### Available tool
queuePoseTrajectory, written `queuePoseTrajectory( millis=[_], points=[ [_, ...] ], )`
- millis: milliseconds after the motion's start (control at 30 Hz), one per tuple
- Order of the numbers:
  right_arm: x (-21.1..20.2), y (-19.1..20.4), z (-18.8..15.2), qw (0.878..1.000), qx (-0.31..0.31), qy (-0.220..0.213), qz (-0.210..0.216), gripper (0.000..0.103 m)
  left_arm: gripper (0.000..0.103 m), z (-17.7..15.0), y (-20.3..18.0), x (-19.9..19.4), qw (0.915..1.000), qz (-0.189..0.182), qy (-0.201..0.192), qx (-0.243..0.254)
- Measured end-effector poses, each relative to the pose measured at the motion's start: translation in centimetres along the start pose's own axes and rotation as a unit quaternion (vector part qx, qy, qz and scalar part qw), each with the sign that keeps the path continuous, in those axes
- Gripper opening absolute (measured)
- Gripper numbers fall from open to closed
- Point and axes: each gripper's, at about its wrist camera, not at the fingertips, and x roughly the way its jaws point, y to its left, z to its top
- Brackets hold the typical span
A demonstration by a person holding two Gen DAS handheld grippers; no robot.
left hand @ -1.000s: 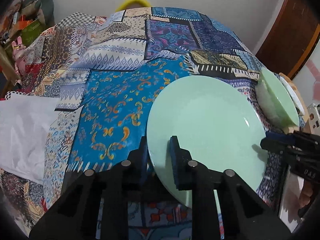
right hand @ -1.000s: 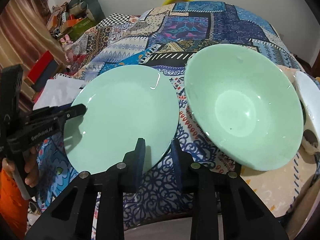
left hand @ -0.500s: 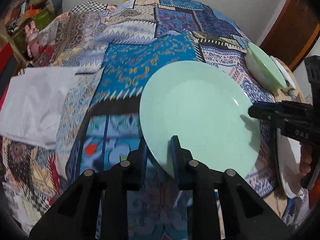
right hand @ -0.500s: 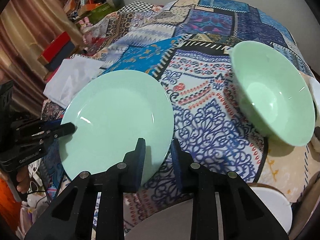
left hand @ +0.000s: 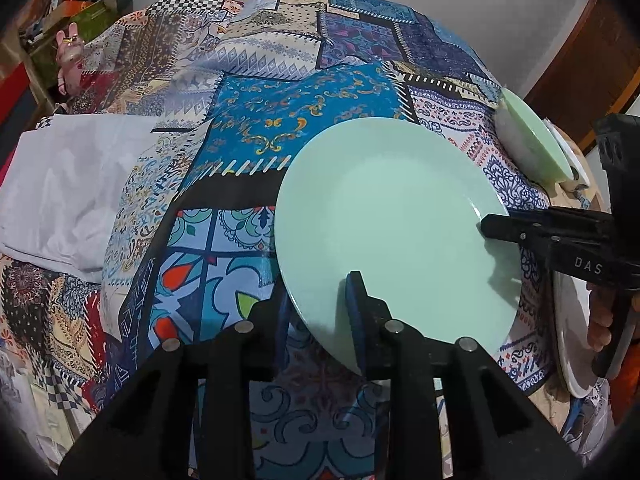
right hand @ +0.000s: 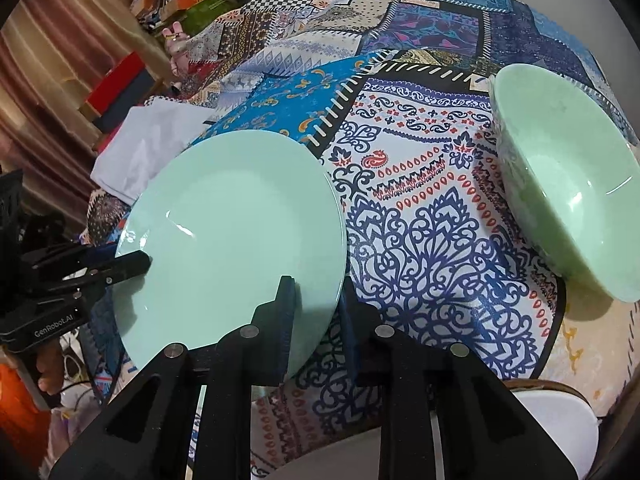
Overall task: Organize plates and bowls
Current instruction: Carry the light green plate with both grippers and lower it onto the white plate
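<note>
Both grippers clamp one pale green plate (left hand: 392,216) above the patchwork cloth (left hand: 248,136): the left gripper (left hand: 320,304) pinches its near rim, the right gripper (right hand: 316,304) its opposite edge. Beyond, at two o'clock in the right wrist view, a green bowl (right hand: 568,184) sits on the cloth, well apart from the plate.

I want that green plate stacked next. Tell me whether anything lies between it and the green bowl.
Nothing visible does. The green plate, gripped at its rim by the left gripper and the right gripper, is separated from the green bowl only by bare patterned cloth.
</note>
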Motion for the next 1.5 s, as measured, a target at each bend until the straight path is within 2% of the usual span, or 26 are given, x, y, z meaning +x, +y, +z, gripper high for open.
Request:
queuePoseTrajectory(
  millis=[133,367,1000,1267,1500],
  points=[
    [-0.4,0.6,-0.4,1.0,-0.004,-0.013,-0.017,0.019,0.027,-0.2,-0.7,-0.4,0.9997,0.017,-0.014,0.013],
    [-3.2,0.5,-1.5,0.999,-0.001,-0.042,-0.018,0.019,0.027,-0.1,-1.6,-2.2,0.9996,0.009,-0.025,0.011],
    [-13.0,-1.3,-5.7,0.992,0.025,-0.12,-0.037,0.019,0.027,-1.5,-10.1,-9.7,0.9943,-0.014,-0.089,0.058],
    [-15.4,-2.9,-8.2,0.989,0.04,-0.134,-0.047,0.019,0.027,-2.6,-13.6,-10.9,0.9928,-0.024,-0.09,0.076],
    [-16.1,-4.3,-10.7,0.988,0.057,-0.134,-0.052,0.019,0.027,-3.8,-15.8,-10.3,0.9932,-0.032,-0.078,0.081]
  ],
)
